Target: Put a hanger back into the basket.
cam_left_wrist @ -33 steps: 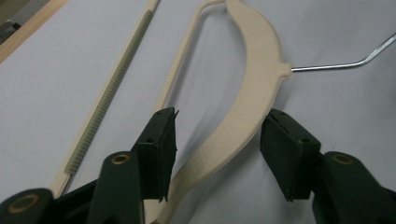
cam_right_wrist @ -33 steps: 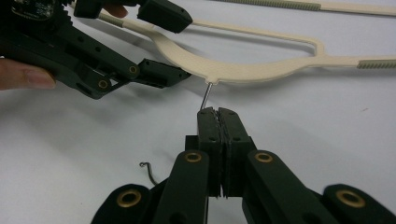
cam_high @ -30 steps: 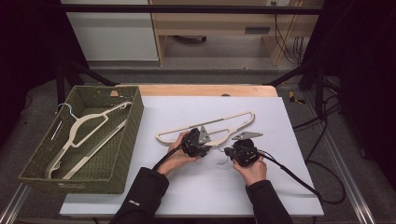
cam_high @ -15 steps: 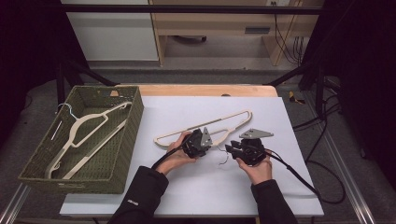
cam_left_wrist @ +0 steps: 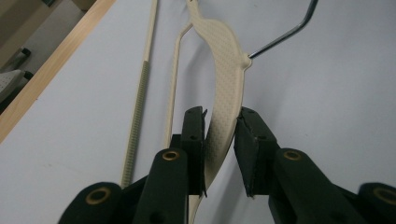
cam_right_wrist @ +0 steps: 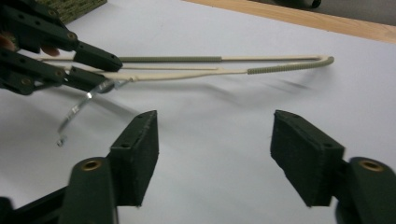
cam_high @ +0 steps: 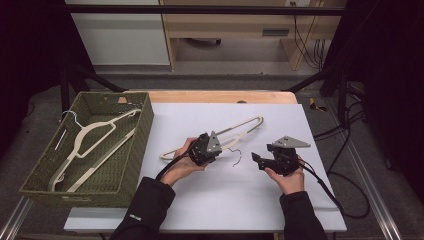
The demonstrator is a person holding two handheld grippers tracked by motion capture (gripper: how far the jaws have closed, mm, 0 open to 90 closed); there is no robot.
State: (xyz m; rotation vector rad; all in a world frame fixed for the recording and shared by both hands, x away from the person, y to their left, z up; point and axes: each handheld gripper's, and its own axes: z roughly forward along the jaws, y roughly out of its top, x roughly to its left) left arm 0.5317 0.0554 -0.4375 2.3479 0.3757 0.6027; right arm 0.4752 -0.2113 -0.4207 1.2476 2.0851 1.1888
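High view: white bench (cam_high: 200,200), wood back edge, dark room; green basket (cam_high: 127,150) at left holds hangers. Left gripper view: left gripper (cam_left_wrist: 219,126) clamps cream hanger (cam_left_wrist: 226,70), hook cut off. Right gripper view: right gripper (cam_right_wrist: 215,154) spread wide, empty.

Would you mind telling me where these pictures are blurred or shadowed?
Right gripper view: the hanger casts a soft smeared shadow on the white table, and the left gripper is blurred at the frame edge. Left gripper view: its near knuckles are soft. High view: dark surroundings, evenly lit table.
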